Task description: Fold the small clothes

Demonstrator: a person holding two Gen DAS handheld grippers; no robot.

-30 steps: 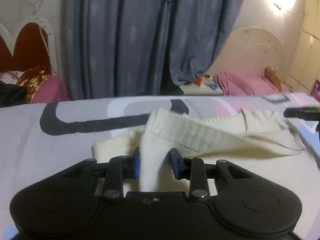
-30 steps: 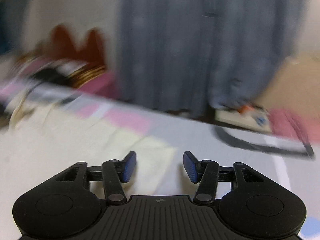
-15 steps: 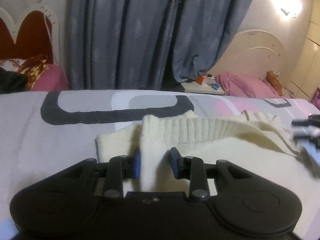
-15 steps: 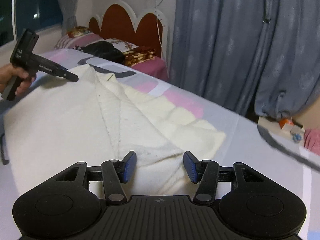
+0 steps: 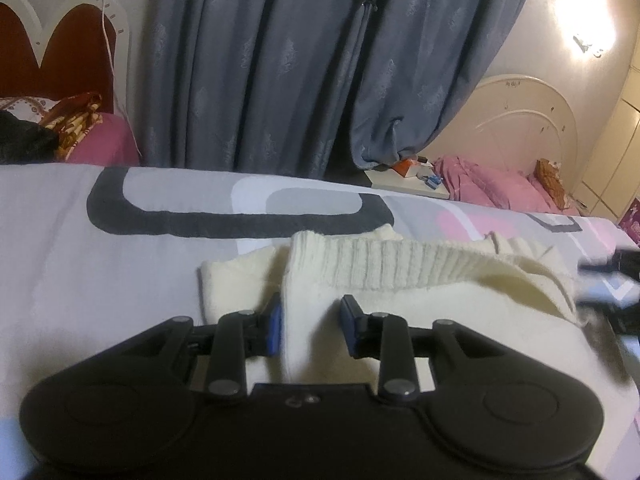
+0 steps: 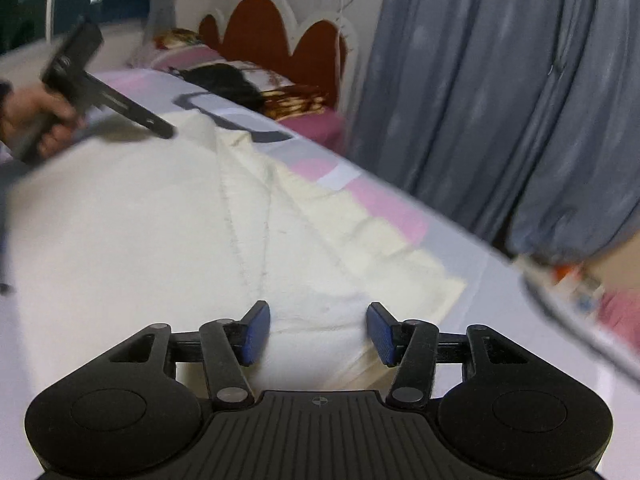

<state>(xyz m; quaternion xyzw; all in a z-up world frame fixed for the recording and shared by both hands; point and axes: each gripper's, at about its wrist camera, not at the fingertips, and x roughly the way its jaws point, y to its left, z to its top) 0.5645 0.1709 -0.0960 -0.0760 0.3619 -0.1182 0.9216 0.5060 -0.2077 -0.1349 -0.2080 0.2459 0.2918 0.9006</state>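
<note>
Cream sweater (image 5: 400,280) stays pinched in my left gripper (image 5: 310,326); my right gripper (image 6: 318,330), jaws apart, has rolled and slid over its hem.

I count one cream ribbed knit sweater (image 5: 400,276) on one grey, white and pink patterned bedsheet (image 5: 80,248), two blue-padded black grippers of mine, and two grey-blue curtain panels (image 5: 248,64).
</note>
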